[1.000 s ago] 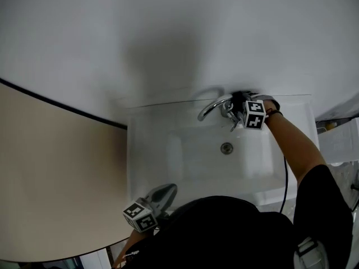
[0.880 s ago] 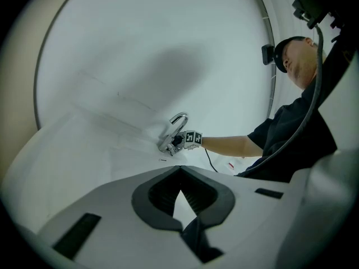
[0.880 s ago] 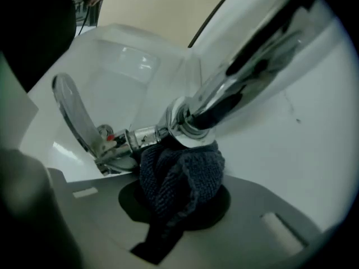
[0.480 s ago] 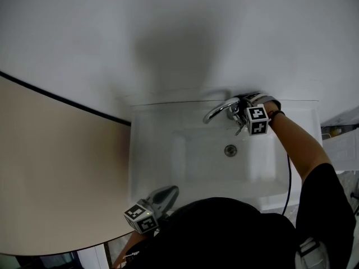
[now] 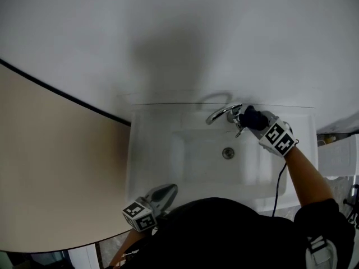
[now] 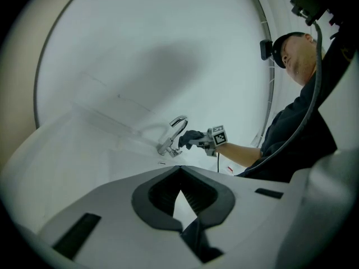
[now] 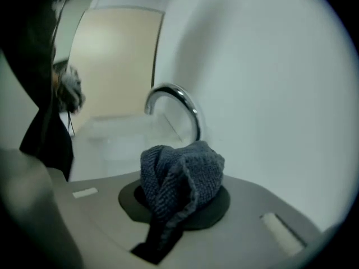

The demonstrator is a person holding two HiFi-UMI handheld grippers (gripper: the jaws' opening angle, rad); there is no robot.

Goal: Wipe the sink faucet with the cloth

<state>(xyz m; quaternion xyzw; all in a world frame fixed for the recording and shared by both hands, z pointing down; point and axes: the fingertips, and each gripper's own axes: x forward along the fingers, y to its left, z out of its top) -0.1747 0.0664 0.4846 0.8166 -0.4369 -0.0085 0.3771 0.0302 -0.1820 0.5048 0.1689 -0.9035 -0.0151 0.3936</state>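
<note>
Head view looks steeply down a pale wall [image 5: 179, 32] onto a white sink [image 5: 147, 150]; the left gripper [image 5: 166, 191] hangs over the sink's near left rim, pressed together on nothing, as the left gripper view confirms [image 6: 185, 223]; the right gripper [image 5: 255, 119] reaches to the back rim, pinching a bunched dark grey cloth [image 5: 251, 117]; the cloth sits just right of the curved chrome faucet [image 5: 220, 113], contact unclear; the drain [image 5: 228, 153] lies in the basin below the faucet.
</note>
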